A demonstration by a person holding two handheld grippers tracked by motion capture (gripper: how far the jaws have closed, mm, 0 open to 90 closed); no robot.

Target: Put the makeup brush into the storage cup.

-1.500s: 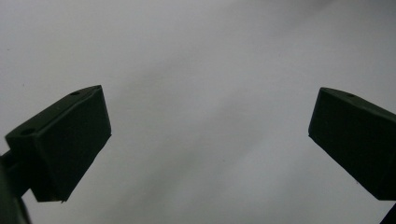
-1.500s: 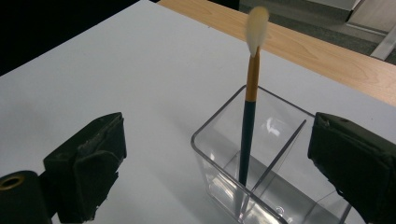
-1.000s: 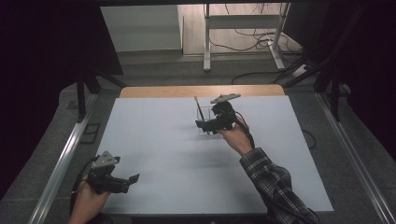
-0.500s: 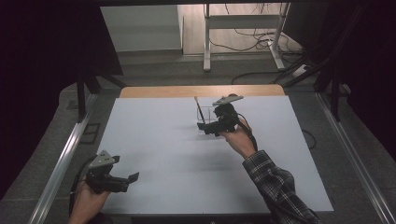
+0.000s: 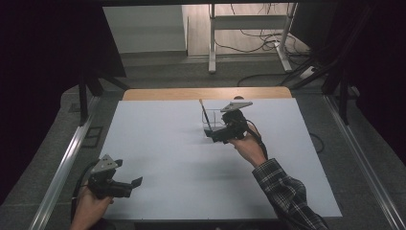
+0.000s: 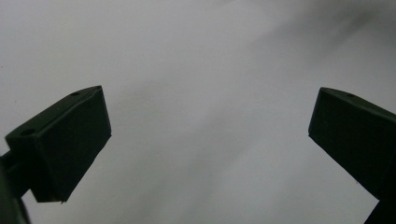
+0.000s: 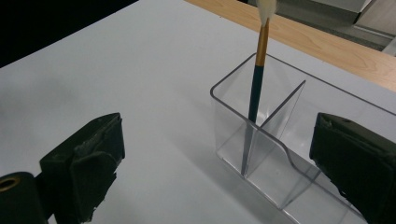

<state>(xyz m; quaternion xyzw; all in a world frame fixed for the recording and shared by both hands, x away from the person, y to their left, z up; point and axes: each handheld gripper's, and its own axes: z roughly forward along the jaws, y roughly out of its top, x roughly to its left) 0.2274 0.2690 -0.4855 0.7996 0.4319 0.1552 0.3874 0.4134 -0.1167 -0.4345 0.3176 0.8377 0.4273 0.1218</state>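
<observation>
A clear plastic holder [image 7: 285, 140] with a middle divider stands on the white table top [image 5: 158, 143], seen in the high view as the holder [image 5: 214, 120]. A dark-handled brush [image 7: 256, 88] with a gold band and a pale tip leans in the compartment that is on the left in the right gripper view; from above the brush [image 5: 204, 114] tilts to the left. My right gripper [image 7: 217, 133] is open, its jaws low on either side of the holder's near end, touching nothing; in the high view the right gripper [image 5: 214, 134] sits just in front of the holder. My left gripper [image 5: 135, 183] is open over bare table at the front left, with nothing between its jaws [image 6: 210, 116].
A wooden strip [image 5: 206, 93] runs along the table's far edge. Metal rails [image 5: 67, 163] flank the table on both sides. Beyond it stand a desk frame [image 5: 249, 33] and cables on the floor. A plaid sleeve [image 5: 282, 191] reaches in from the bottom right.
My right hand and gripper have shifted slightly to the right and nearer beside the holder. The left gripper has stayed still.
</observation>
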